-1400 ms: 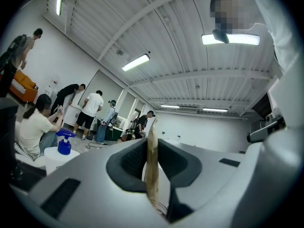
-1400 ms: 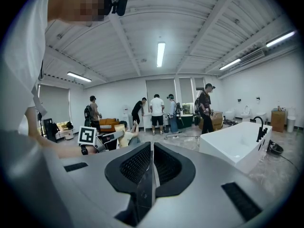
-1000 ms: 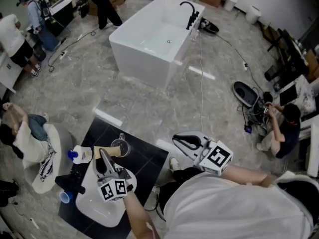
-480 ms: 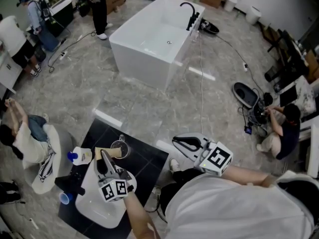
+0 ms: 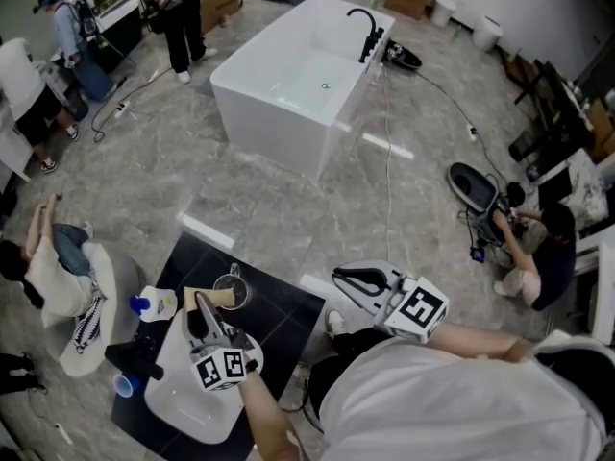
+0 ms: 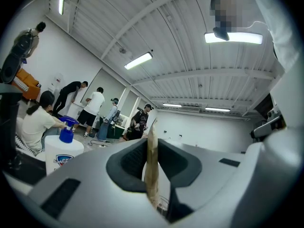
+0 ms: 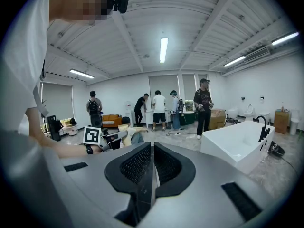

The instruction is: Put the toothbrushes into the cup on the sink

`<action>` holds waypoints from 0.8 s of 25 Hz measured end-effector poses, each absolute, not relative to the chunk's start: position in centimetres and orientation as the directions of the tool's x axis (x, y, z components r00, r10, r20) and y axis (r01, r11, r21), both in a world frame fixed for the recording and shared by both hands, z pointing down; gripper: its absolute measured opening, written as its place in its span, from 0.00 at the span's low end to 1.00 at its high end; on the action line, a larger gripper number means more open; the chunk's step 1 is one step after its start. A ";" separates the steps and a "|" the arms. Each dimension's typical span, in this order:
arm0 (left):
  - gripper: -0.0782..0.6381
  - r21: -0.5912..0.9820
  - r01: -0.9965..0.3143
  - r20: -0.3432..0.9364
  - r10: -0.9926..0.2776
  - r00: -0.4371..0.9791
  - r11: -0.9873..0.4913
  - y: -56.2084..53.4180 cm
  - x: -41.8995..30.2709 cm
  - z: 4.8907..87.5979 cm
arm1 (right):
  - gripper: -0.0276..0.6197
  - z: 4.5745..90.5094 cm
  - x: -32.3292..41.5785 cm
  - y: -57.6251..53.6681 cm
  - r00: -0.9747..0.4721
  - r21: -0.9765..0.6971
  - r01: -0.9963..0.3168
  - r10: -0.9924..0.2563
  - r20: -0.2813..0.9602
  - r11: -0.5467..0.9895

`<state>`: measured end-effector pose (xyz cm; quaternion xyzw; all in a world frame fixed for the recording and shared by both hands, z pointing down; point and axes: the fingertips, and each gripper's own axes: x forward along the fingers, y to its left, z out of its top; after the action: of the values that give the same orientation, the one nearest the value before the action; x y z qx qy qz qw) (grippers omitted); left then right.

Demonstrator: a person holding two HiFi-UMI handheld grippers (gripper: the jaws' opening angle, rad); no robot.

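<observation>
The cup (image 5: 231, 288) stands just beyond the sink (image 5: 178, 409), the soap bottle (image 5: 154, 302) left of it, the bathtub (image 5: 274, 123) well behind.

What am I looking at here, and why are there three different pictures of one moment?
There is no robot here: a person holds a pair of hand-held tongs in each hand. The wide picture comes from a camera on their head, looking down. The other two come from cameras riding on each pair of tongs.

Below the left tongs is a white sink on a dark counter. A cup and a blue-topped soap bottle stand beside it.

The left tongs are closed on a slim tan toothbrush. The right tongs are shut and empty, held off to the side.
</observation>
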<state>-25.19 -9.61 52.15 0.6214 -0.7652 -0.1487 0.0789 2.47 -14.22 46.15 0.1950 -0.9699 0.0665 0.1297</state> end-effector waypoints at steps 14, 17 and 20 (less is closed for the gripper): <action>0.19 0.327 -0.928 -0.062 -0.976 -0.211 0.180 -10.4 -25.0 53.4 | 0.11 46.4 3.0 -14.7 -0.886 -0.079 -0.399 -0.362 0.289 0.913; 0.19 0.324 -0.927 -0.047 -0.976 -0.215 0.188 -10.5 -25.1 53.4 | 0.11 46.6 3.2 -14.9 -0.883 -0.081 -0.404 -0.365 0.294 0.911; 0.19 0.321 -0.927 -0.040 -0.975 -0.216 0.193 -10.7 -25.1 53.3 | 0.11 46.6 3.4 -15.1 -0.881 -0.084 -0.408 -0.368 0.297 0.909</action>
<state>-25.07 -10.70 53.31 0.6200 -0.7673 -0.1392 0.0864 3.36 -15.12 46.65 0.2007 -0.9671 0.0720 0.1386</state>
